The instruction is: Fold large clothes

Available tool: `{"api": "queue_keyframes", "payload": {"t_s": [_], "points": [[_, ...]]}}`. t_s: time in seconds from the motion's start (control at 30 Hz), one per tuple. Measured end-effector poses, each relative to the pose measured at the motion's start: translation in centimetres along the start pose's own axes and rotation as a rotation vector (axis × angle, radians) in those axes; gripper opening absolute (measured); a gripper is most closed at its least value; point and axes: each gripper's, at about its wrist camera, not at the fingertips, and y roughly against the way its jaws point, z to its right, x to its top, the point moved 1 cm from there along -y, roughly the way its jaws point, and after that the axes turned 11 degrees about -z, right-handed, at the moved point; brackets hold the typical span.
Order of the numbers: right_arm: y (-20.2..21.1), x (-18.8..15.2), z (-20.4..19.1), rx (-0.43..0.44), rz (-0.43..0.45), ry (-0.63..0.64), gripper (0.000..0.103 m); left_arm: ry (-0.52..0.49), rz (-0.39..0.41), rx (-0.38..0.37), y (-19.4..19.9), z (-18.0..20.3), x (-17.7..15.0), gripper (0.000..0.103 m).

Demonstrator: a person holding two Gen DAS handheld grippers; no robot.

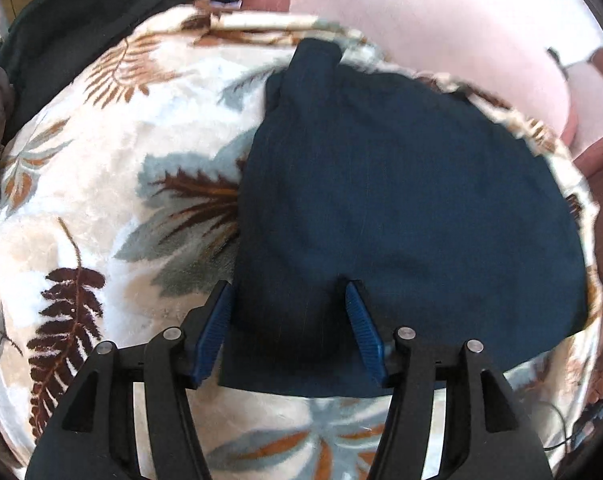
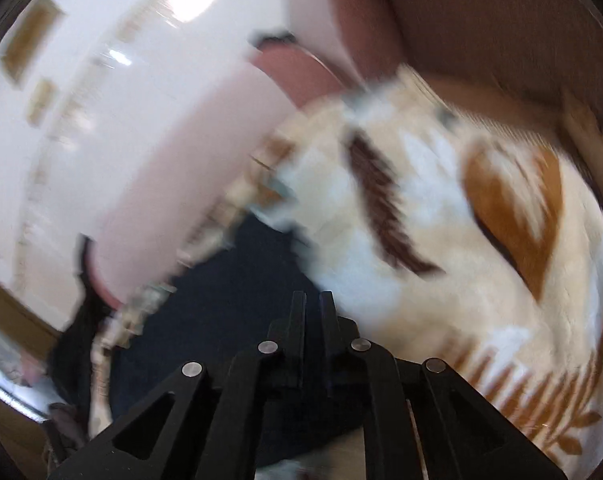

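Note:
A dark navy garment (image 1: 401, 200) lies folded flat on a fleece blanket with a leaf print (image 1: 113, 184); a narrow part of it sticks out at the far end. My left gripper (image 1: 288, 284) hovers over the garment's near edge, open. Its blue pads (image 1: 217, 332) stand wide apart with cloth below them, not pinched. The right wrist view is blurred. There, my right gripper (image 2: 312, 296) has its black fingers almost together, only a thin slit between them and nothing held. It sits above the navy garment (image 2: 221, 300), at the edge of the blanket (image 2: 461, 260).
A pale pink cushion (image 1: 421, 20) lies beyond the blanket, with a black garment (image 1: 81, 20) piled at the far left. In the right wrist view, a pink bolster (image 2: 181, 160) and brown upholstery (image 2: 501, 40) border the blanket.

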Motion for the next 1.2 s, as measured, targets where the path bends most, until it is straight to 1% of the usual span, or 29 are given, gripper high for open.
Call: {"api": "queue_keyframes", "payload": {"t_s": [0.07, 0.13, 0.2, 0.27, 0.3, 0.33, 0.37, 0.4, 0.43, 0.47, 0.5, 0.53, 0.63, 0.7, 0.73, 0.8, 0.83, 0.9, 0.93, 1.0, 1.03, 1.13, 1.2], "points": [[-0.4, 0.1, -2.0, 0.052, -0.014, 0.049, 0.014, -0.001, 0.034, -0.016, 1.1, 0.7, 0.1, 0.057], [-2.2, -0.4, -4.2, 0.104, -0.083, 0.097, 0.019, -0.017, 0.061, 0.012, 1.6, 1.5, 0.0, 0.057], [-4.6, -1.3, -5.9, 0.122, -0.153, 0.134, 0.019, -0.031, 0.069, 0.035, 1.3, 2.2, 0.3, 0.057], [-7.4, -2.6, -6.6, 0.122, -0.238, 0.156, 0.022, -0.023, 0.036, 0.031, 0.3, 2.3, 0.6, 0.057], [-8.6, -3.2, -6.2, 0.114, -0.266, 0.154, 0.025, -0.015, 0.017, 0.028, -0.3, 2.2, 0.7, 0.057], [-10.7, -4.2, -5.7, 0.087, -0.338, 0.139, 0.030, -0.008, 0.002, 0.027, -0.9, 2.1, 0.8, 0.057], [-12.4, -5.1, -5.0, 0.057, -0.414, 0.117, 0.030, -0.004, -0.007, 0.031, -1.3, 2.4, 1.1, 0.057], [-13.5, -5.9, -4.6, 0.037, -0.464, 0.098, 0.029, -0.002, -0.015, 0.030, -1.6, 2.4, 1.2, 0.057], [-13.2, -6.0, -4.7, 0.038, -0.439, 0.101, 0.027, -0.002, -0.018, 0.032, -1.8, 2.4, 1.2, 0.057], [-12.7, -5.9, -4.9, 0.036, -0.420, 0.110, 0.027, -0.008, -0.015, 0.036, -1.9, 2.4, 1.2, 0.057], [-12.3, -5.8, -5.5, 0.030, -0.407, 0.122, 0.030, -0.014, -0.011, 0.039, -1.9, 2.5, 1.2, 0.057], [-11.8, -5.6, -6.2, 0.037, -0.385, 0.137, 0.030, -0.021, -0.008, 0.046, -2.0, 2.6, 1.2, 0.057], [-10.3, -5.2, -8.6, 0.126, -0.350, 0.186, 0.030, -0.022, -0.005, 0.048, -2.0, 2.7, 1.3, 0.058], [-10.1, -5.2, -10.4, 0.158, -0.348, 0.225, 0.031, -0.023, -0.003, 0.048, -2.0, 2.7, 1.3, 0.058], [-10.5, -5.5, -11.5, 0.156, -0.360, 0.261, 0.034, -0.023, -0.004, 0.049, -2.1, 2.7, 1.3, 0.059], [-11.4, -6.2, -12.8, 0.141, -0.386, 0.298, 0.034, -0.026, -0.004, 0.051, -2.2, 2.7, 1.4, 0.060], [-12.5, -7.0, -13.2, 0.126, -0.428, 0.319, 0.034, -0.027, -0.003, 0.051, -2.3, 2.6, 1.4, 0.062], [-14.4, -8.0, -13.3, 0.066, -0.507, 0.344, 0.033, -0.025, -0.004, 0.049, -2.4, 2.4, 1.5, 0.064], [-15.5, -8.8, -13.2, 0.019, -0.548, 0.370, 0.032, -0.021, -0.008, 0.045, -2.5, 2.3, 1.5, 0.066], [-15.4, -9.4, -13.9, -0.011, -0.540, 0.423, 0.032, -0.020, -0.014, 0.038, -2.6, 2.1, 1.4, 0.066], [-15.3, -9.2, -14.3, -0.023, -0.539, 0.435, 0.032, -0.023, -0.012, 0.034, -2.5, 2.0, 1.4, 0.066], [-14.1, -8.4, -15.6, -0.061, -0.482, 0.480, 0.034, -0.028, -0.013, 0.028, -2.5, 1.9, 1.4, 0.066], [-14.0, -8.1, -16.2, -0.075, -0.481, 0.504, 0.034, -0.028, -0.013, 0.019, -2.3, 1.8, 1.4, 0.066]]}}
